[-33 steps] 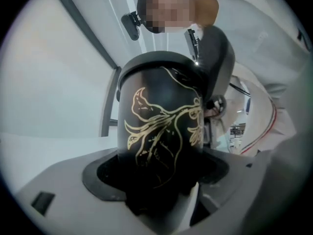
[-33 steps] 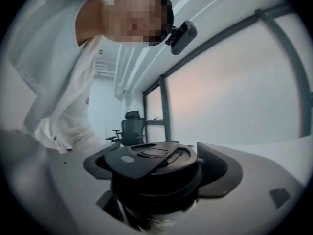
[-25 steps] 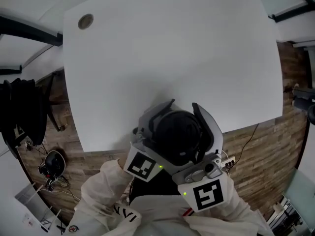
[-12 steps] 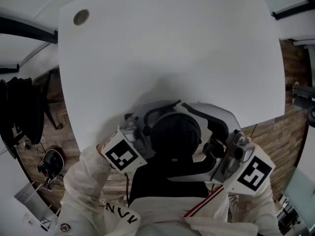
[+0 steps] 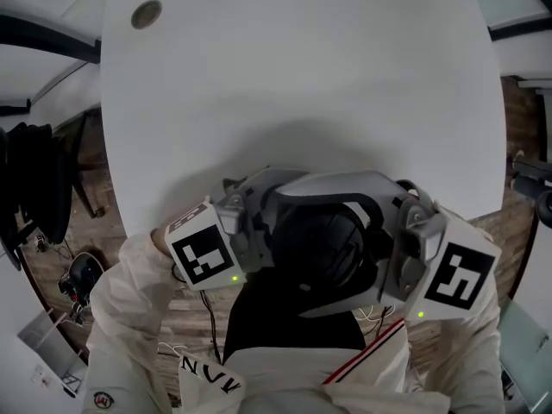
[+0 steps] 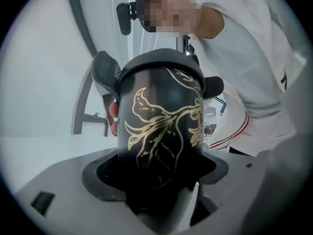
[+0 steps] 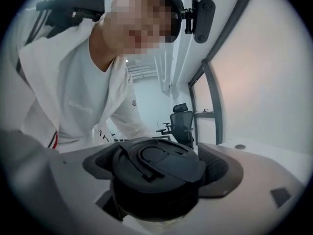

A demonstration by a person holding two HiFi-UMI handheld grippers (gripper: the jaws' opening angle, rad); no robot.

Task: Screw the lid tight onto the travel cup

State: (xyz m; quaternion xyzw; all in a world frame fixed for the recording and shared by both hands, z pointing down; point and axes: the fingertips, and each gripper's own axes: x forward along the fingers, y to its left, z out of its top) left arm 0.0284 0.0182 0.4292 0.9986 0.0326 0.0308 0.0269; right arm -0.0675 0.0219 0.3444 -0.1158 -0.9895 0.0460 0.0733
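Both grippers meet at the near edge of the white desk (image 5: 302, 76), close to the person's chest, with the travel cup between them. The left gripper (image 6: 159, 180) has its jaws spread wide and pinching the black cup (image 6: 159, 126) round its body, where a gold leaf pattern runs. The right gripper (image 7: 161, 190) faces it from the other side, its jaws pinching the black lid (image 7: 151, 160) on the cup's mouth. A round hole (image 5: 146, 13) sits at the desk's far left corner.
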